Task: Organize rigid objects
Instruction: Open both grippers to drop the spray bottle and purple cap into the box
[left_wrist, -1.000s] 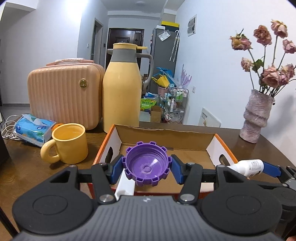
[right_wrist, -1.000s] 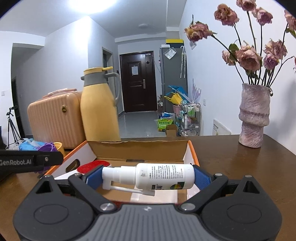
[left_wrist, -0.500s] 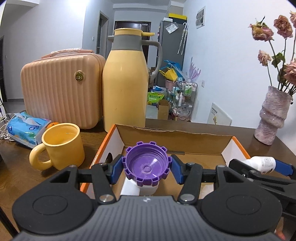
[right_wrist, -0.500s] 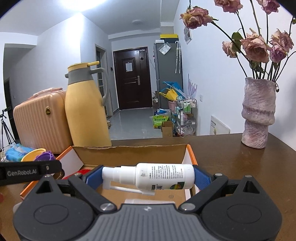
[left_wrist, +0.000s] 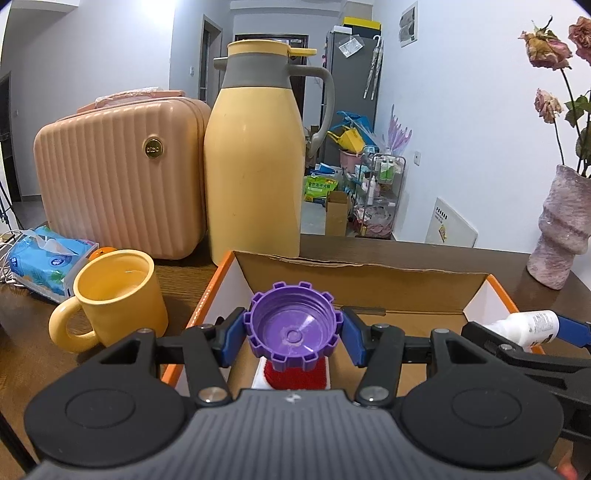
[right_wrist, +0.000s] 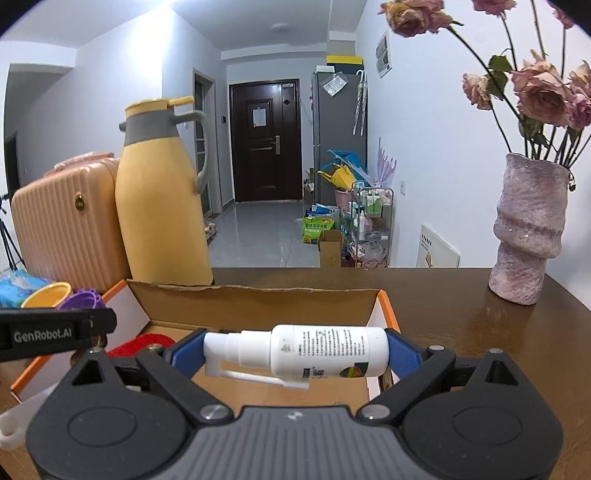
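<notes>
Your left gripper (left_wrist: 293, 334) squeezes the purple cap (left_wrist: 293, 332), your right gripper (right_wrist: 295, 354) the white bottle (right_wrist: 314, 354), both above the box (right_wrist: 258, 299). One red thing (right_wrist: 142, 341) lies inside; drop these next.

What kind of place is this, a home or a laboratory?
Most likely a home, perhaps a flat's dining area: a wooden table carries a vase of dried roses and a yellow thermos jug, and behind them a hallway leads to a dark entrance door.
</notes>
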